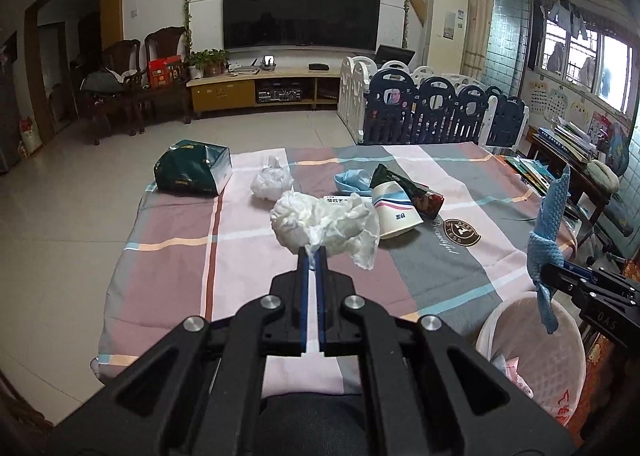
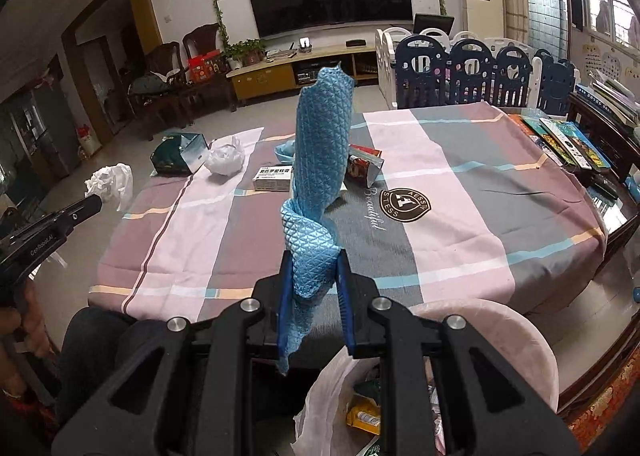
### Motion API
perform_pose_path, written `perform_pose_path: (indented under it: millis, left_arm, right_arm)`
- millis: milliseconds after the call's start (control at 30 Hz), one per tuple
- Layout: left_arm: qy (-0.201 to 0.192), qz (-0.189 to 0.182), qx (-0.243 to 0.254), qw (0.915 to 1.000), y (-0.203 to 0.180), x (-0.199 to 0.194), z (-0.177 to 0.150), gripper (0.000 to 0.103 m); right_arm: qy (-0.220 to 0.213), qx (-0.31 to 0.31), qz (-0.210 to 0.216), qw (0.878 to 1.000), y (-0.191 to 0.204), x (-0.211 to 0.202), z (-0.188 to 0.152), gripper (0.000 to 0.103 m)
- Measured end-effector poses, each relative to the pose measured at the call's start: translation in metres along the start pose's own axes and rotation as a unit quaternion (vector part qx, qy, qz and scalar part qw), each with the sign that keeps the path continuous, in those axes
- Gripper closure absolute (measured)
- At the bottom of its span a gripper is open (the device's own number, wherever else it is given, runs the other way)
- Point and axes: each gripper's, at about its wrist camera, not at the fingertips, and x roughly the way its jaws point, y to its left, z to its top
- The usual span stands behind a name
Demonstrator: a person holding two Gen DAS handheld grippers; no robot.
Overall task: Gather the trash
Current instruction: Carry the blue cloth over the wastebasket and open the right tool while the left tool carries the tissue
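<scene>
From the left wrist camera, the left gripper [image 1: 313, 252] has its jaws pressed together on a pinch of crumpled white tissue [image 1: 324, 226], which hangs clear of the checked tablecloth [image 1: 168, 216] in front of the fingertips. The pink waste basket [image 1: 532, 340] sits low at the right edge of this view, so the drop point lies to the right of the claw and beneath it, beside the table. Also to the right, the right gripper [image 1: 550, 276] holds a blue cloth [image 1: 550, 216] above that basket's rim, and looks the nearer of the two to it. More litter is left on the table: a paper cup [image 1: 394, 212] on its side, a snack wrapper [image 1: 412, 192], a balled white bag [image 1: 271, 182] and a green tissue pack [image 1: 194, 172]. From the right wrist camera, the right gripper [image 2: 313, 272] is clamped on the blue cloth [image 2: 320, 144], whose long axis stands roughly upright, one end rising above the pads and the other trailing below them. The basket [image 2: 492, 328], lined with a thin bag and already holding scraps, opens directly beneath and just right of this claw. The left gripper [image 2: 94, 204] enters from the left with the tissue [image 2: 110, 182], farther from the basket, so it probably has to travel rightward across the table edge.
</scene>
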Motion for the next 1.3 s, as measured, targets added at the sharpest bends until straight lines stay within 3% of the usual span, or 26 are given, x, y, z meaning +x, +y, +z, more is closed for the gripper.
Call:
perform_pose_path:
  millis: [367, 733, 933, 1100, 1300]
  left_arm:
    - [-0.024, -0.002, -0.004, 0.9997, 0.003, -0.028, 0.002, 0.099]
    - [-0.024, -0.015, 0.008, 0.9996, -0.010, -0.036, -0.002, 0.099]
    - [-0.024, -0.032, 0.025, 0.9989, -0.031, -0.042, -0.002, 0.099]
    - [-0.018, -0.046, 0.045, 0.9978, -0.053, -0.043, -0.005, 0.099]
    - [-0.010, -0.061, 0.062, 0.9962, -0.072, -0.043, -0.011, 0.099]
  right_arm:
    - [-0.014, -0.023, -0.007, 1.000, 0.003, -0.036, -0.005, 0.082]
    - [-0.002, -0.026, -0.060, 0.998, -0.044, -0.089, -0.024, 0.082]
    - [0.041, -0.021, -0.078, 0.996, -0.068, -0.094, -0.053, 0.082]
    - [0.097, 0.014, -0.077, 0.992, -0.088, -0.071, -0.086, 0.082]
    - [0.135, 0.027, -0.078, 0.987, -0.091, -0.046, -0.111, 0.082]
